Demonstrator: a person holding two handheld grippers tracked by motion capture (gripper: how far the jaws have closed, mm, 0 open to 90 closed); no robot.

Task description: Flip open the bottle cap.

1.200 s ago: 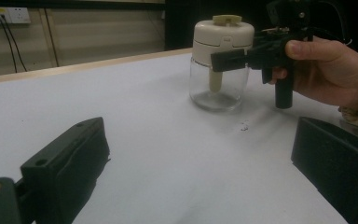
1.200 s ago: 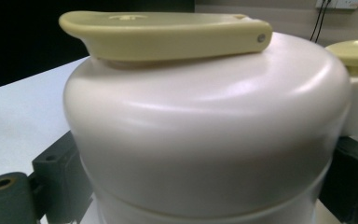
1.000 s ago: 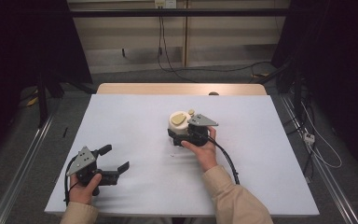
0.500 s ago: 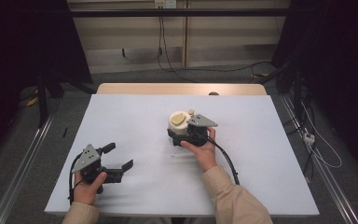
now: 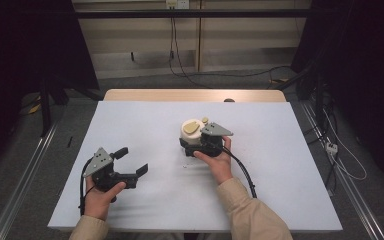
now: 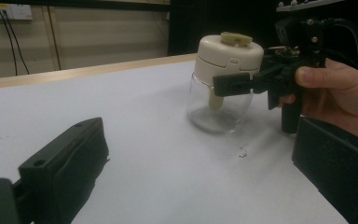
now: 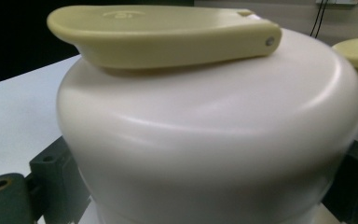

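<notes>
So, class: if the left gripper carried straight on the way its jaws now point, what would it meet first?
Probably the glass jar with the cream lid, which the right gripper grips. The left gripper has bare table before that, though depth is hard to judge.

The clear glass jar looks smooth and glossy — its cream plastic lid satin-smooth; the white worktop is matt, edged in pale wood.
</notes>
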